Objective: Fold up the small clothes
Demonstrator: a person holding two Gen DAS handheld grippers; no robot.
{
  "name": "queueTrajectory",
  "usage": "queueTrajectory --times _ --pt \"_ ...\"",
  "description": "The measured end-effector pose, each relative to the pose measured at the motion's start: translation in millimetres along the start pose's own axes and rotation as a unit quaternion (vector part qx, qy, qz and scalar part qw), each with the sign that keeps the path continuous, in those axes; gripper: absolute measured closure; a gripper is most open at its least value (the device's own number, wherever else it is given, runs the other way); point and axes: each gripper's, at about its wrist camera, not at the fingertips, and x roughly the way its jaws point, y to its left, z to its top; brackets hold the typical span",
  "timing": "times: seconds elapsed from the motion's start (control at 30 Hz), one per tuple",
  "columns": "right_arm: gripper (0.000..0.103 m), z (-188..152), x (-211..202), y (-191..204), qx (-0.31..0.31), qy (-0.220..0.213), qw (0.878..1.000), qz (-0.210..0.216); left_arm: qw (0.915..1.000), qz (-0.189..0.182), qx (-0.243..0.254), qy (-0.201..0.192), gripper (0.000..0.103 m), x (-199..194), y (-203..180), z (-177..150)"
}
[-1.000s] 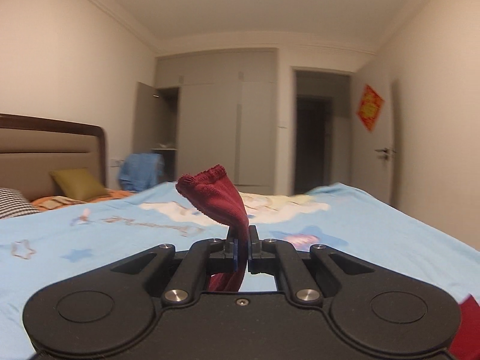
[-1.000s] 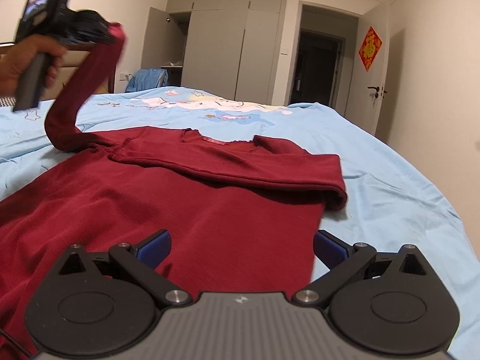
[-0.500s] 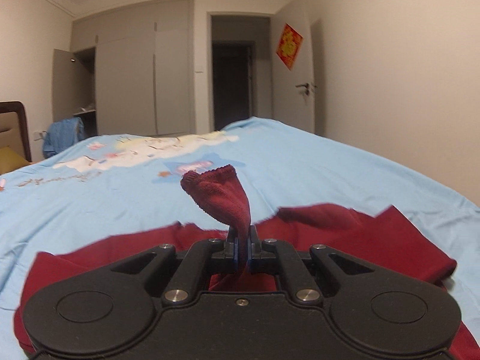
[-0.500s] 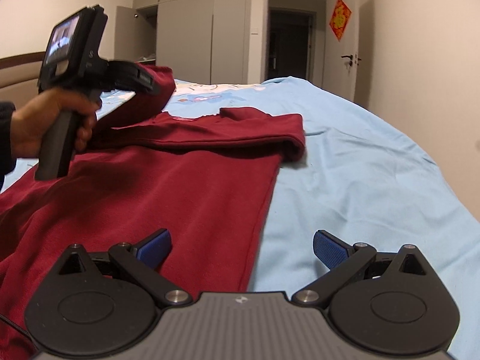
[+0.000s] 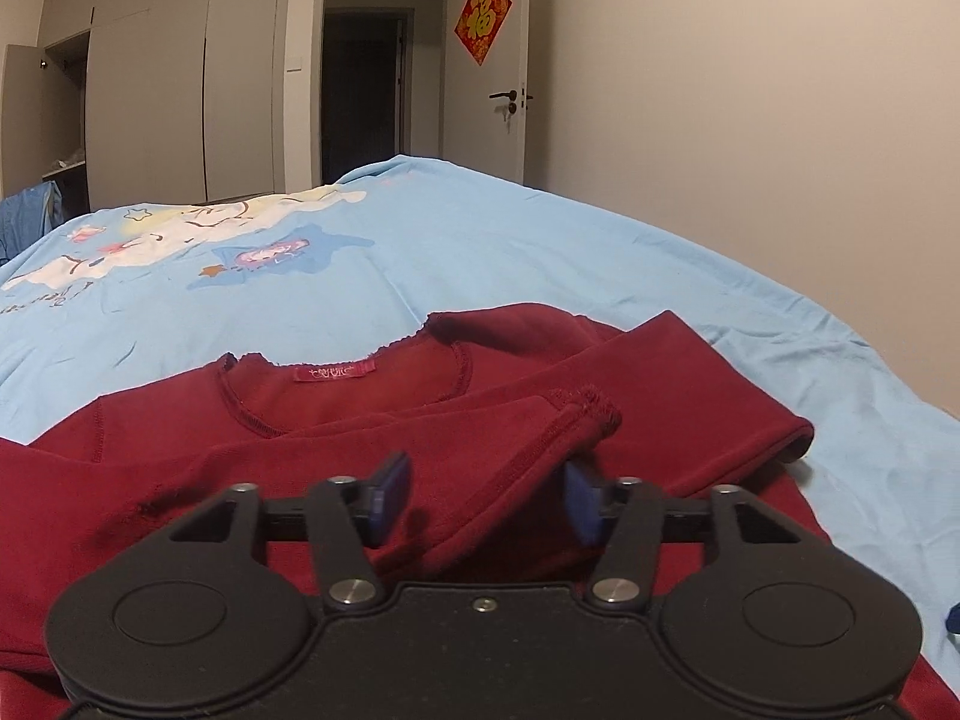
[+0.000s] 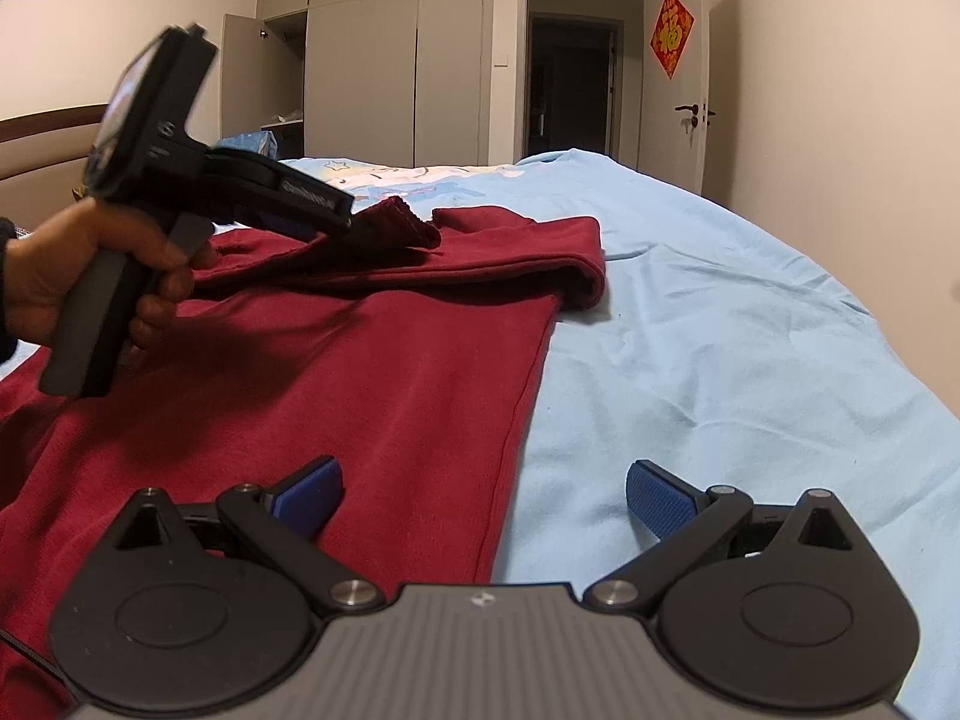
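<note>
Sleeve cuff (image 5: pixel 585 414) lies between left claw's (image 5: pixel 486 495) spread jaws — right claw (image 6: pixel 483 495) spread, empty.

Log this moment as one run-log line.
left gripper: open, sleeve cuff between jaws | right gripper: open, empty, over shirt edge | both sleeves folded across chest
</note>
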Motion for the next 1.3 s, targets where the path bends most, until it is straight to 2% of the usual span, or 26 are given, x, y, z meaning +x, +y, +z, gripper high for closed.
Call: queueTrajectory --times 0.1,0.13,0.2,0.33,0.43,0.6,0.73,0.8,0.9,1.1,1.2,1.27,1.3 --pt "0.0 -2 1 0 -0.001 -0.001 1.0 -0.002 0.9999 0.015 -0.004 -0.006 0.02 -13 11 3" --pt "0.0 -2 1 0 -0.001 -0.001 1.0 -0.002 0.9993 0.035 -0.002 -0.011 0.013 -23 15 2" --pt "0.0 -3 1 1 0.0 -0.001 1.0 -0.001 0.9968 0.077 0.002 -0.021 0.006 -48 25 -3" --pt "0.0 -2 2 0 0.003 0.002 1.0 0.0 0.9874 0.156 0.006 -0.024 0.003 -82 64 -18" --pt "0.0 1 2 -1 0.004 0.007 1.0 0.0 0.9789 0.204 -0.014 -0.011 0.003 -101 104 -30" --pt "0.0 22 9 -1 -0.006 -0.013 1.0 -0.007 0.9634 0.252 -0.092 0.004 0.002 -120 175 -40" --pt "0.0 51 33 5 -0.027 -0.035 0.999 -0.005 0.9525 0.281 -0.115 0.018 0.002 -114 213 -44" --pt "0.0 67 49 11 -0.037 -0.045 0.998 -0.002 0.9501 0.282 -0.132 0.015 0.002 -109 226 -44" --pt "0.0 93 78 23 -0.052 -0.063 0.997 0.0 0.9494 0.259 -0.177 0.009 0.003 -97 244 -41" --pt "0.0 123 138 44 -0.042 -0.063 0.997 0.017 0.9397 0.199 -0.278 -0.006 0.019 -68 279 -32" --pt "0.0 122 161 54 -0.065 -0.044 0.997 0.001 0.9409 0.183 -0.285 -0.001 0.031 -54 284 -26" --pt "0.0 115 170 57 -0.072 -0.025 0.997 -0.006 0.9463 0.172 -0.274 0.006 0.049 -47 282 -23" --pt "0.0 110 173 57 -0.073 -0.021 0.997 -0.005 0.9493 0.165 -0.268 0.008 0.054 -43 281 -22"
